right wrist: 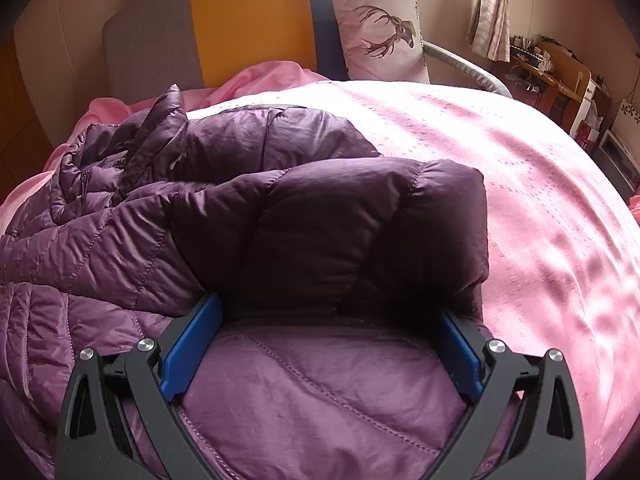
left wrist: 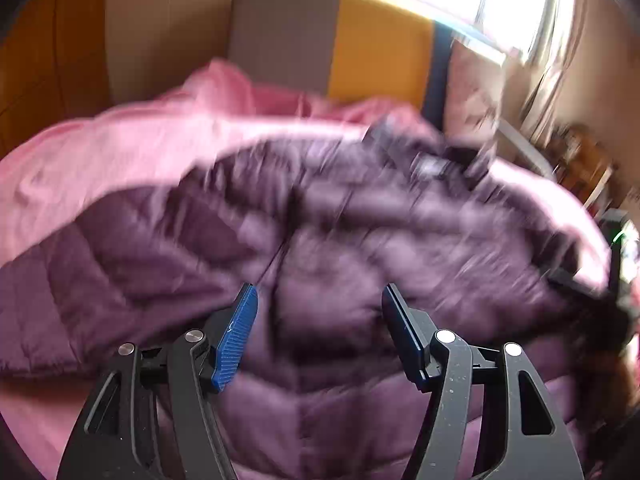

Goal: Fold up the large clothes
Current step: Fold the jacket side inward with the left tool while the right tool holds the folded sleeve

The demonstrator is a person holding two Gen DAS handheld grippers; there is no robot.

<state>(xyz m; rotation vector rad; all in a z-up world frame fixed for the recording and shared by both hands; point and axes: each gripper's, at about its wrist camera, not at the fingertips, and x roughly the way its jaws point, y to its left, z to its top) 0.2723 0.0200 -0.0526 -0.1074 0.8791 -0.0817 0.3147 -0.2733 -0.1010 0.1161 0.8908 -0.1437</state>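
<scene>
Purple puffer jacket (right wrist: pixel 280 208) lies on the pink bedspread (right wrist: pixel 520 184), both hand-held grippers (left wrist: pixel 318 320) (right wrist: pixel 328 344) spread, gripping nothing.

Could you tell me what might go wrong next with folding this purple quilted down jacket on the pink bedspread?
The purple quilted down jacket is puffy; its folded-over sleeve may spring back. The right gripper stands wide around the sleeve, so it may not hold. The left gripper is open over slippery fabric; the pink bedspread could bunch underneath.

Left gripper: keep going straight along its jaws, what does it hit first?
Most likely the purple puffer jacket, lying right ahead of the open left gripper. The frame is motion-blurred, so depth is uncertain.
</scene>
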